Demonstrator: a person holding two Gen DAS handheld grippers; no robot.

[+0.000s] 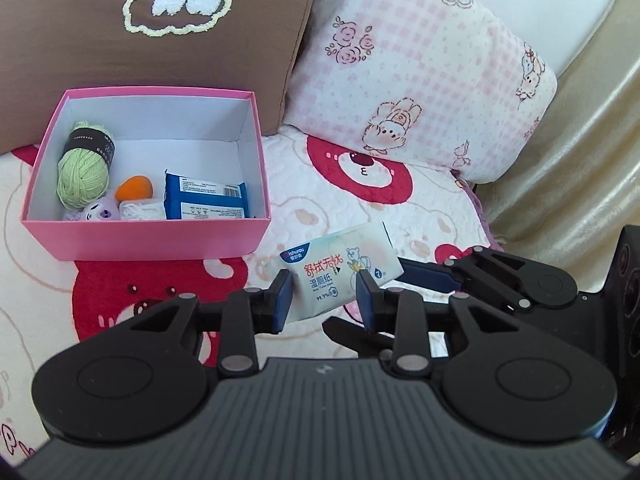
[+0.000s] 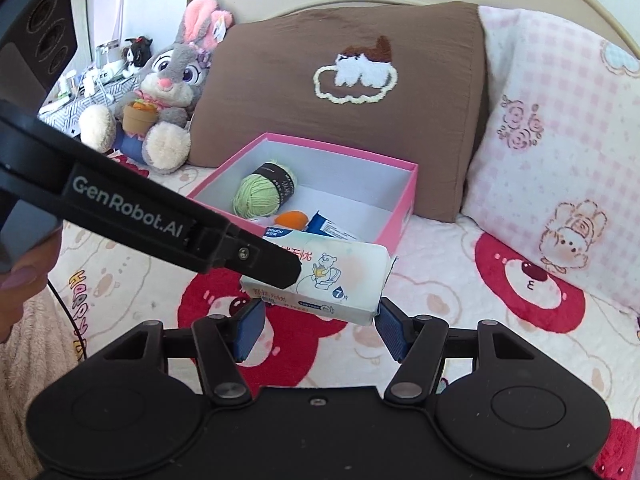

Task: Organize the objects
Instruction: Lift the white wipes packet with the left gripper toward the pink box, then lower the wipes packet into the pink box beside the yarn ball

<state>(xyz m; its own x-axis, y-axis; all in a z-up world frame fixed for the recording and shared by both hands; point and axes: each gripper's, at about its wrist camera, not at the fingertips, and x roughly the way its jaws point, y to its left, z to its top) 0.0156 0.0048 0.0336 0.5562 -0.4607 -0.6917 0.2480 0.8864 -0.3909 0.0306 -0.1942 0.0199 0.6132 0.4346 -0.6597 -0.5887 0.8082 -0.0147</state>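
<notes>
While both grippers are raised over the bed cover (image 1: 420,208), a pack of wet wipes (image 1: 340,270) is held between them, clear of the fabric and just in front of the pink box (image 1: 148,236). One end of the pack is seen pinched between the blue pads of the left gripper (image 1: 324,300), whose jaws stand narrow around it. In the right wrist view the pack's other end is set between the pads of the right gripper (image 2: 320,326); these jaws are spread about halfway, and both pads appear to meet the pack's edges, though firm pressing cannot be confirmed. Inside the box are noted a ball of green yarn (image 1: 82,170), an orange piece (image 1: 134,188), a blue packet (image 1: 206,196) and a small pale toy (image 1: 102,212). A brown cushion (image 1: 160,56) and a pink checked pillow (image 1: 420,68) are propped behind the box.
</notes>
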